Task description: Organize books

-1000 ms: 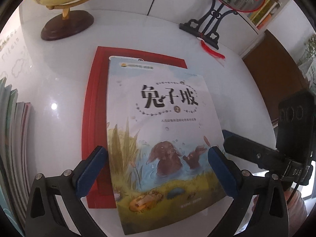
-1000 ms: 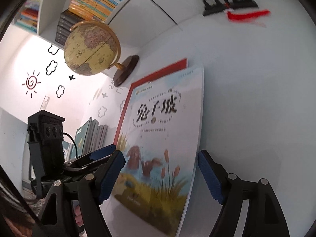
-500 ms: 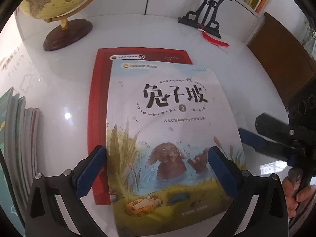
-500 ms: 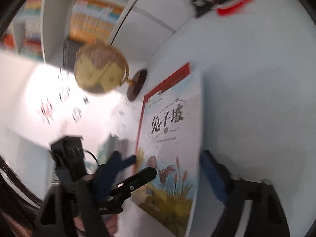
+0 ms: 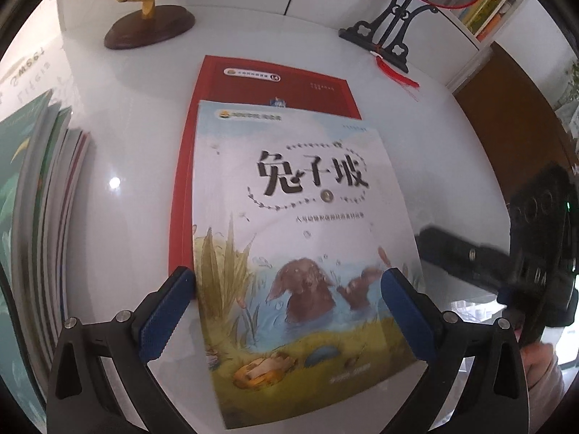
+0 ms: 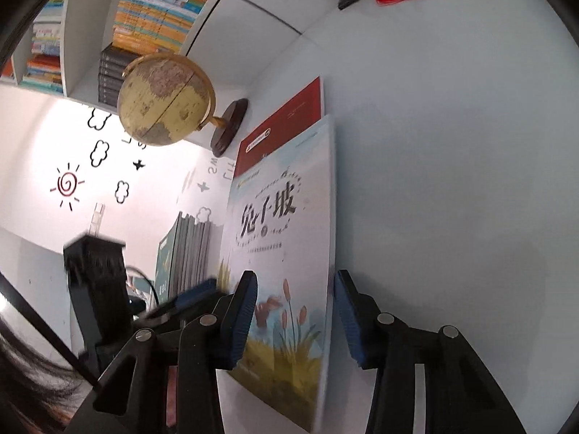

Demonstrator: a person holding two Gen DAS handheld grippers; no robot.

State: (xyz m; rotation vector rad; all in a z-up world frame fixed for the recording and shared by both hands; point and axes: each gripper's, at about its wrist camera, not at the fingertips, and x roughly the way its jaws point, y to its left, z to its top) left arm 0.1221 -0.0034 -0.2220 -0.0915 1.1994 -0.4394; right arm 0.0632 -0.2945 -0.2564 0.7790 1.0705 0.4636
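- While the picture book (image 5: pixel 300 238) lies on the red book (image 5: pixel 267 86) (white worktop (image 5: pixel 126 144)), left hand-held gripper (image 5: pixel 286 311) stands apart.
- Right hand-held gripper (image 6: pixel 295 311), jaws just closing, straddles its edge unclamped.

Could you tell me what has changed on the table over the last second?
The illustrated book has slid back toward the camera, baring more of the red book beneath. The right gripper has just been closing around its right edge, not visibly gripping. The left gripper stays open; globe and stand unmoved.
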